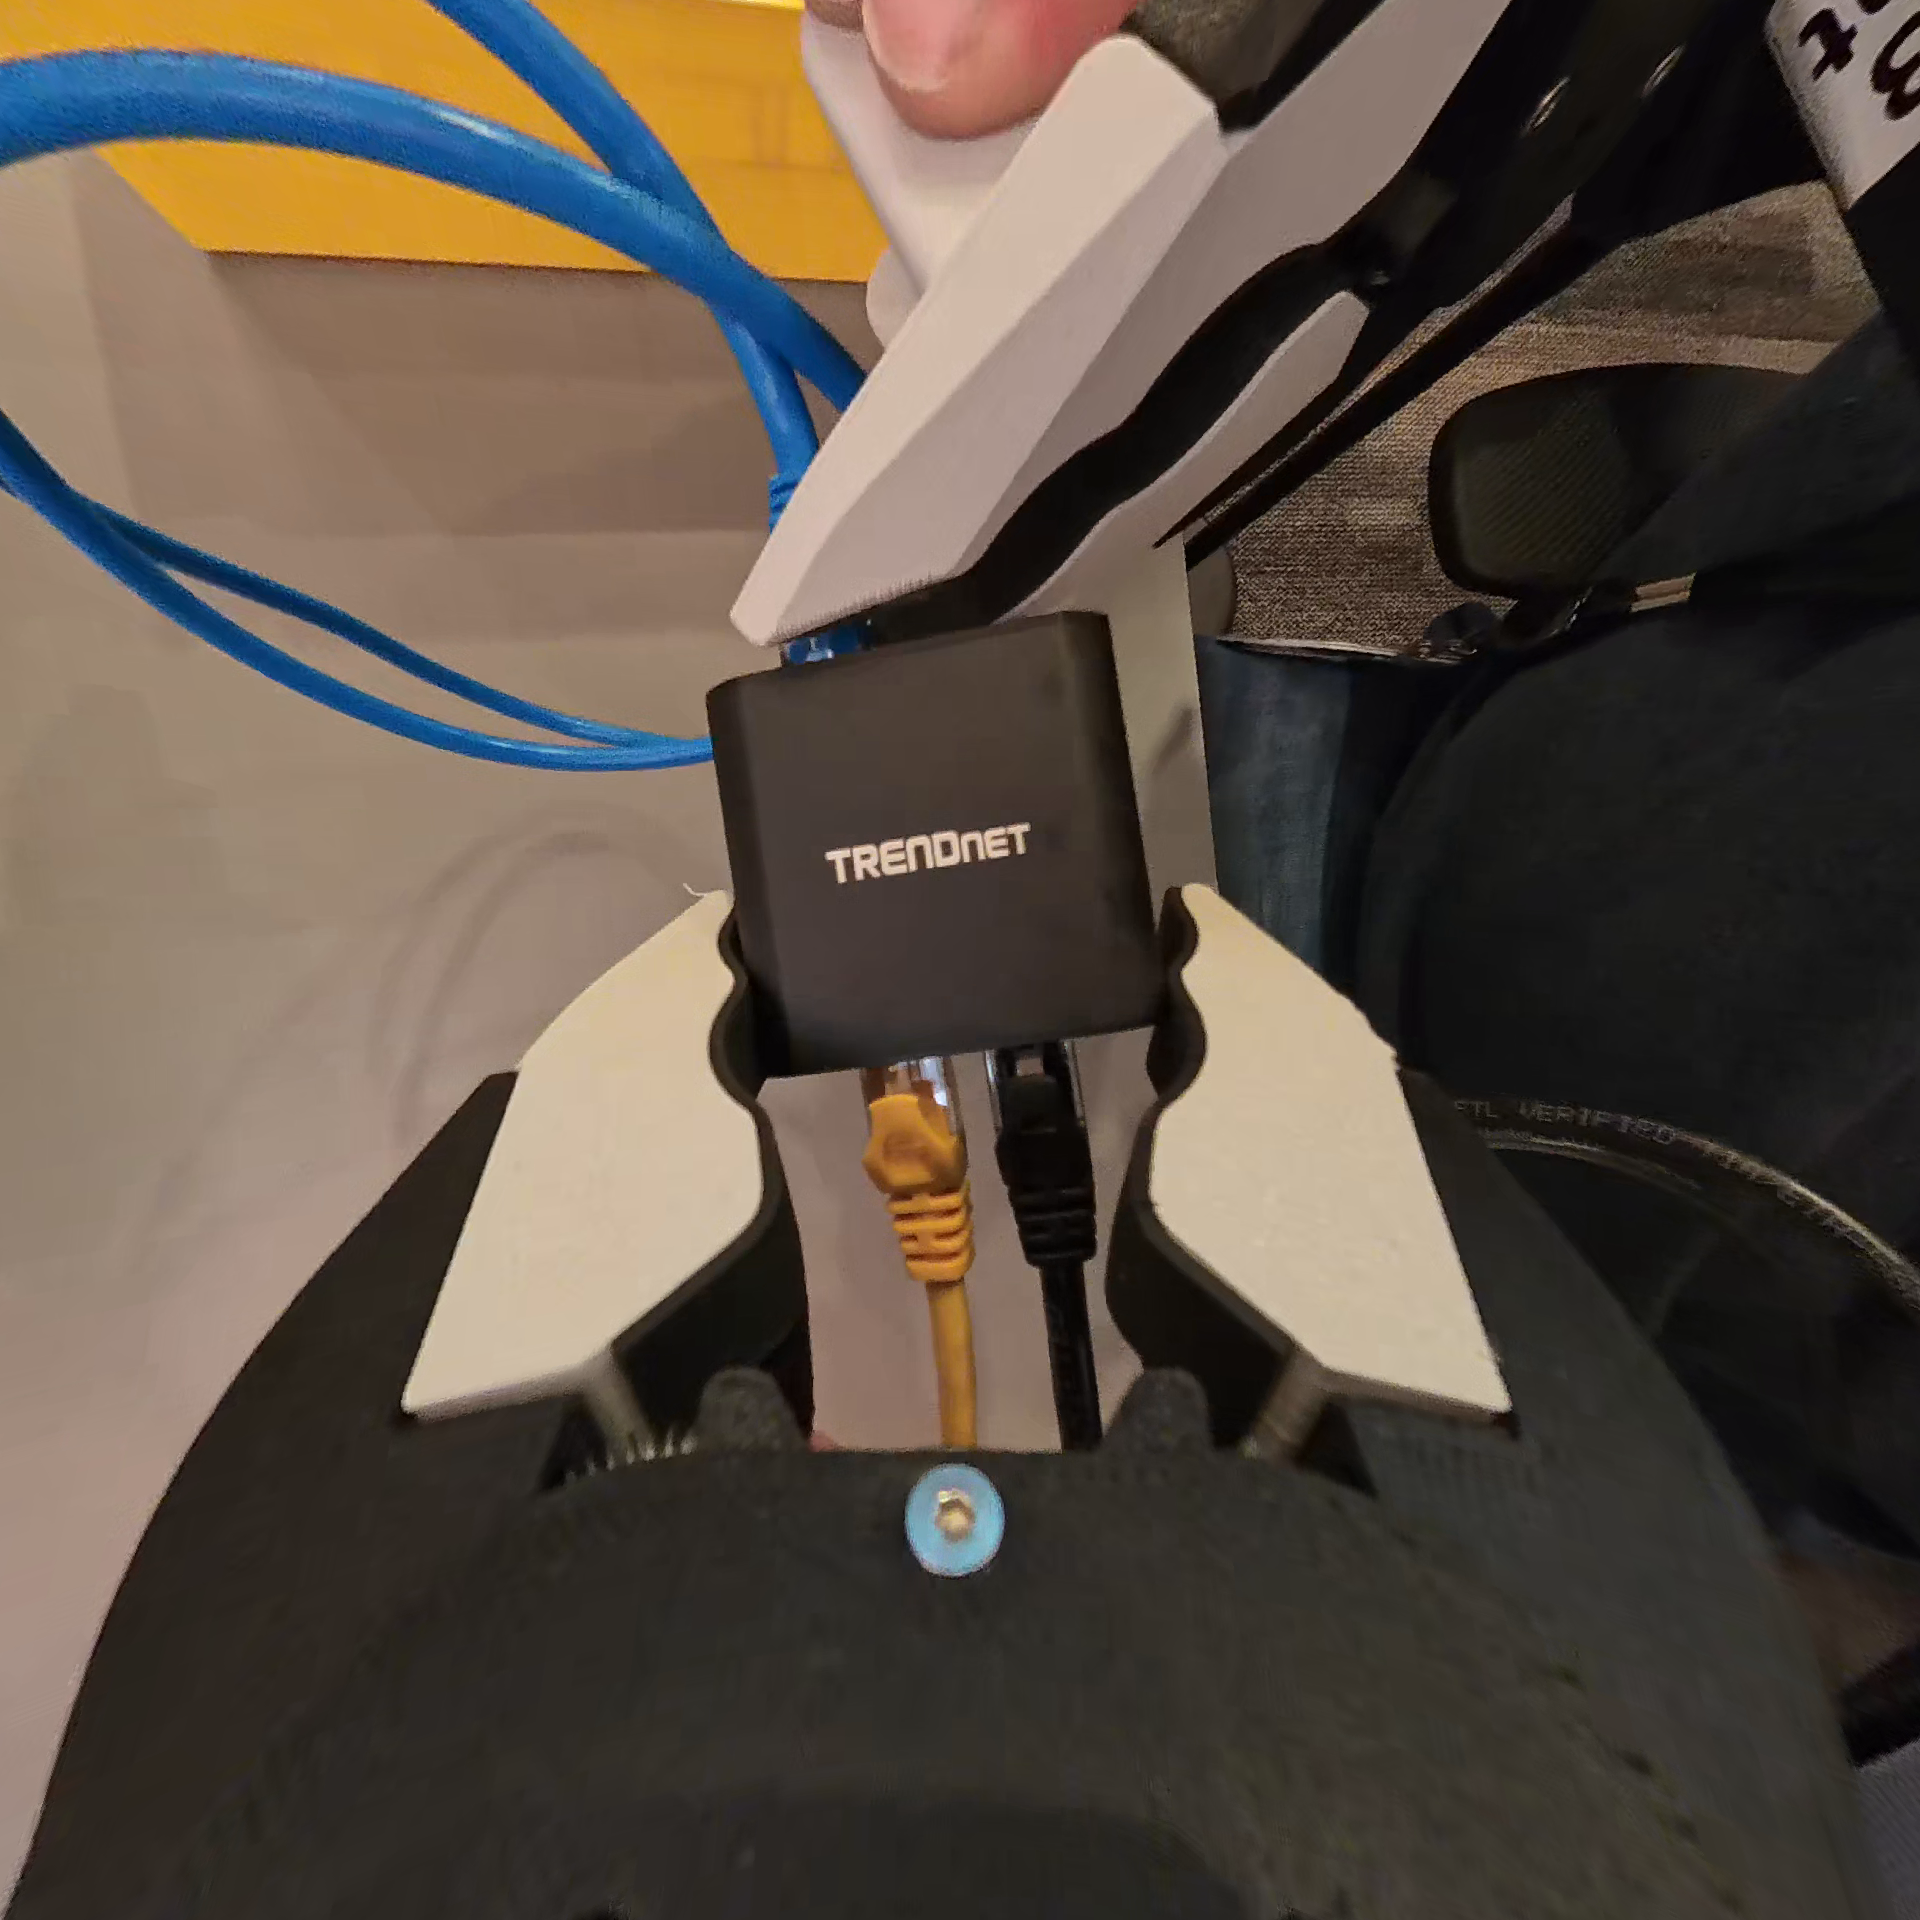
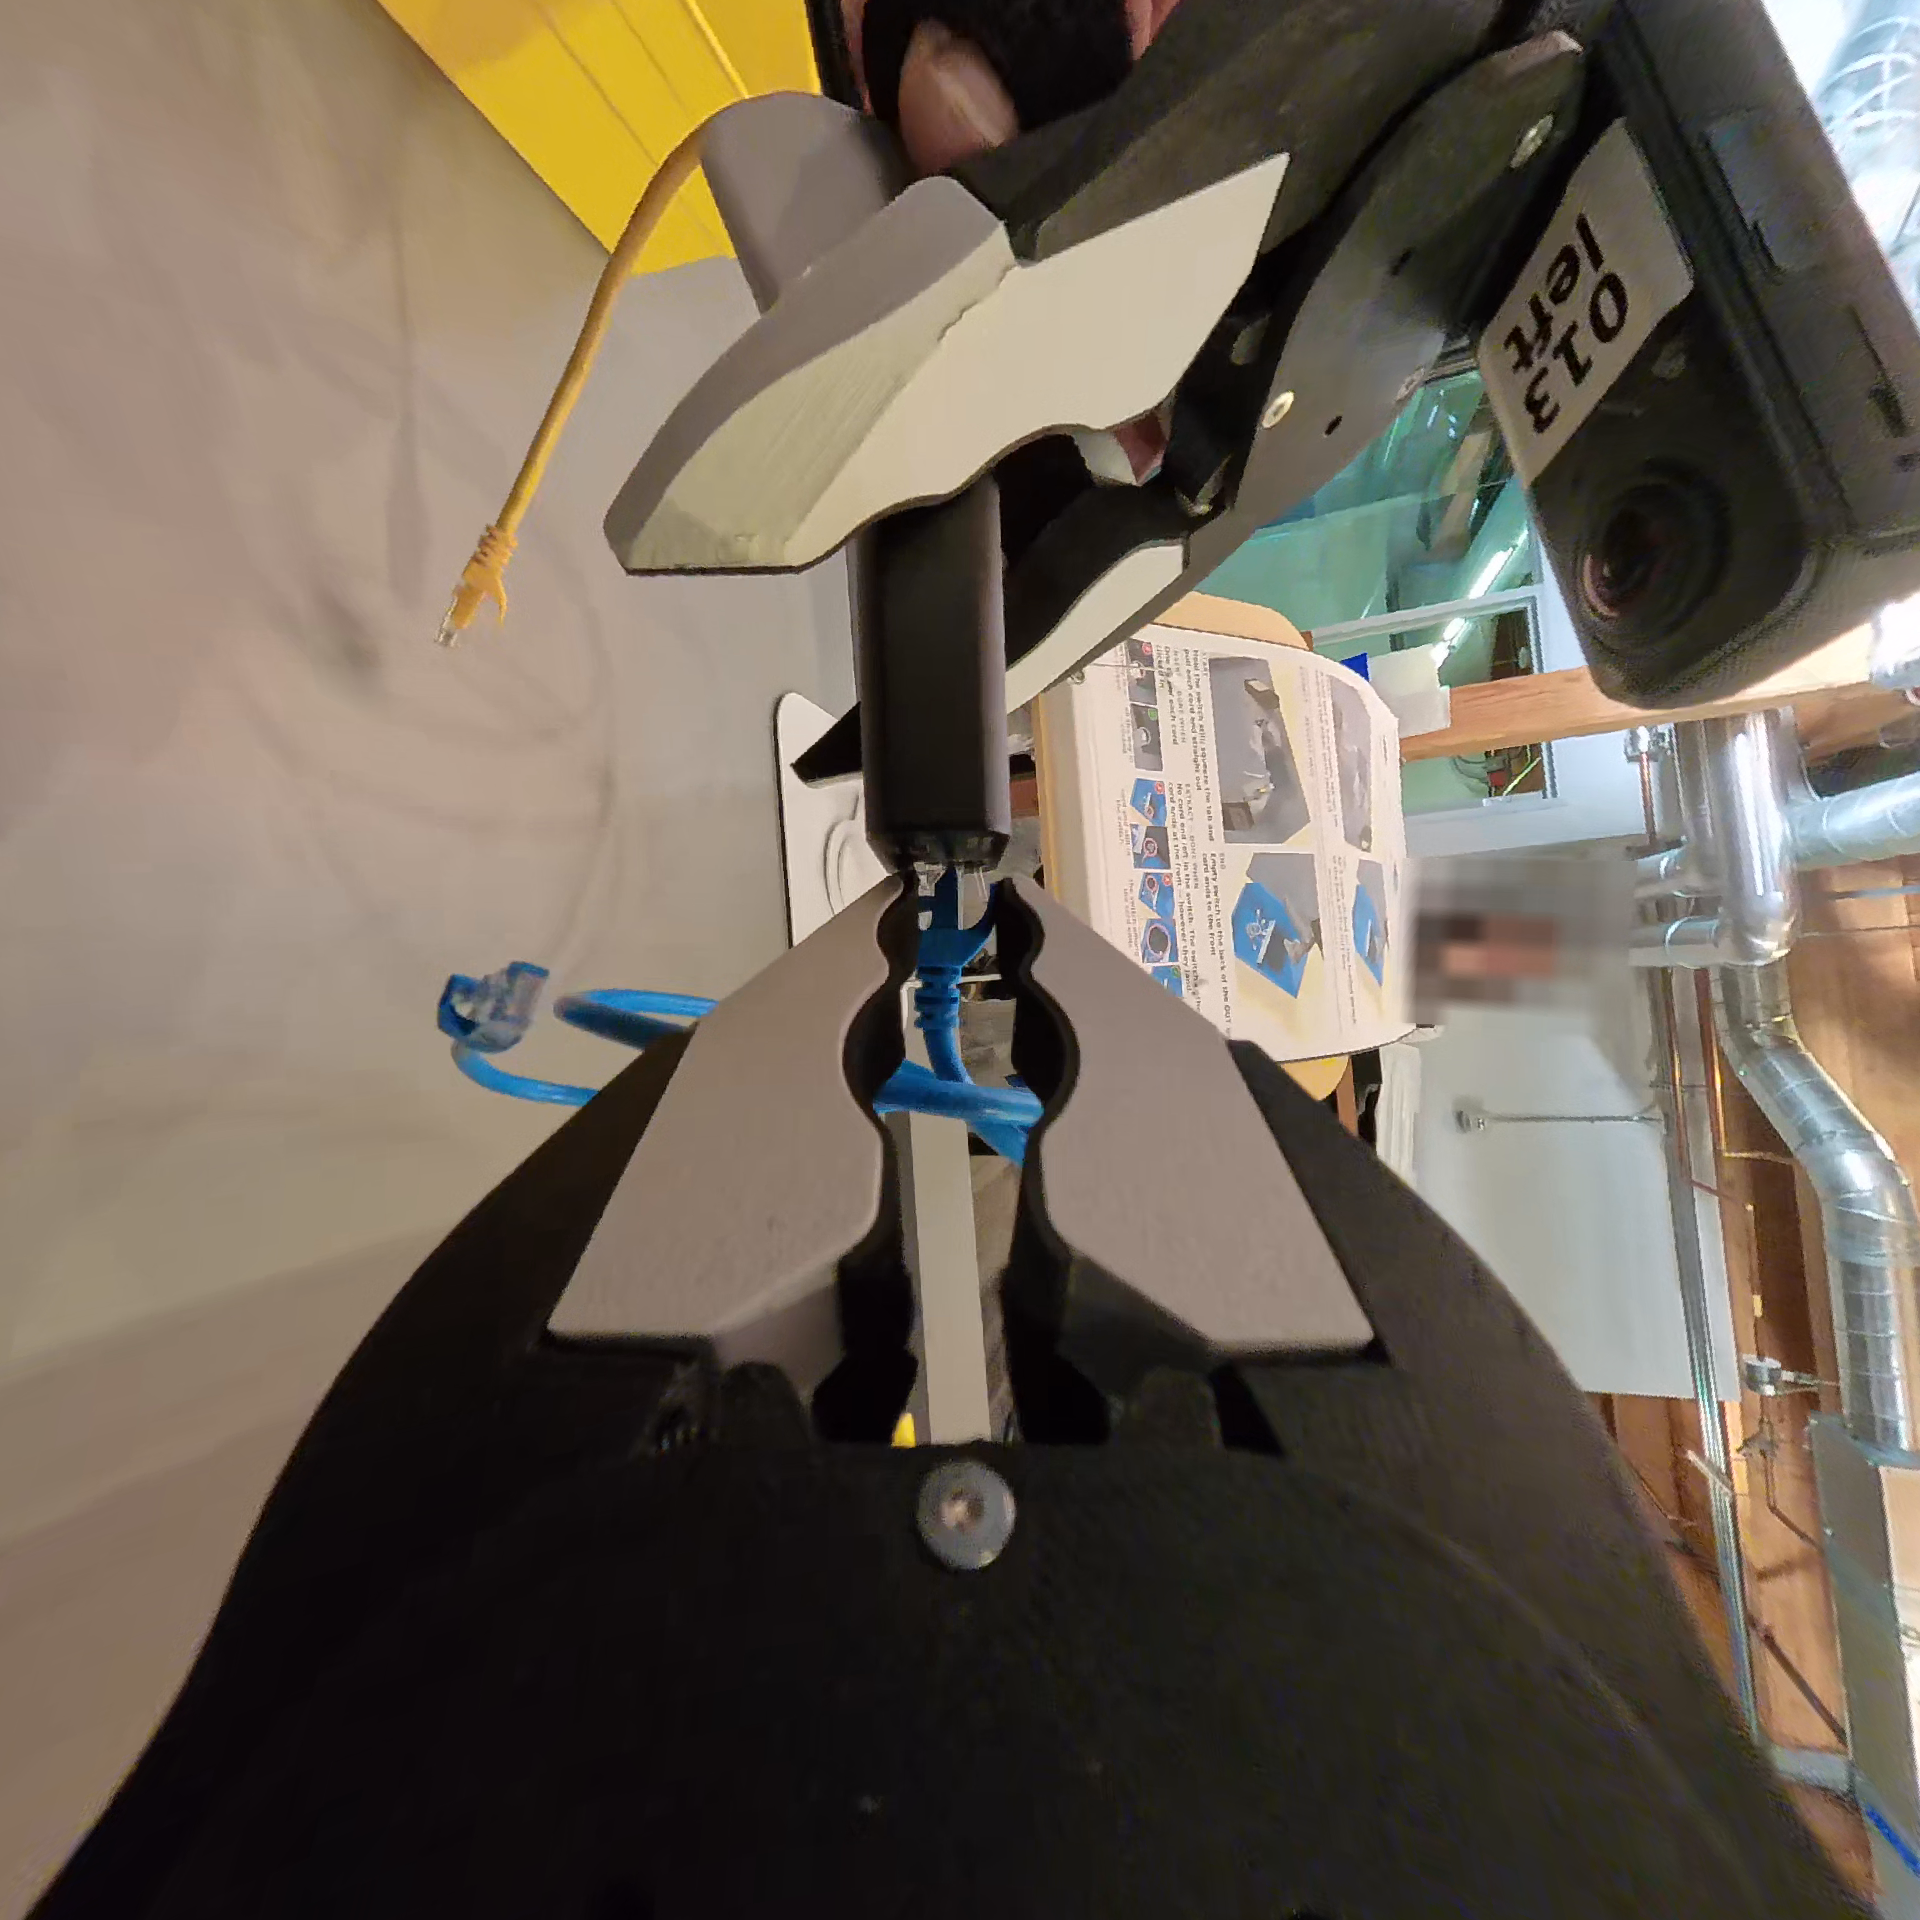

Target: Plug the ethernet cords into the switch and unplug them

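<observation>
Left hand-held gripper (image 1: 951, 977) clamping black switch (image 1: 925, 842), yellow cord (image 1: 925, 1195) plugged in

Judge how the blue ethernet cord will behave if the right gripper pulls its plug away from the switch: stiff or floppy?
Probably floppy: the blue cord sags in loose loops. It looks light, so it should trail. The plug seems rigid between the right gripper fingers, and the left gripper braces the switch.

A grey cloth (image 1: 312, 935) covers the bench across the left of both views, with a yellow panel (image 1: 468, 197) along the upper left. At the right of the right wrist view run silver ducts (image 2: 1808, 1143), wooden beams (image 2: 1621, 696) and a propped instruction sheet (image 2: 1268, 831). A dark office chair (image 1: 1662, 852) fills the left wrist view's right side.
</observation>
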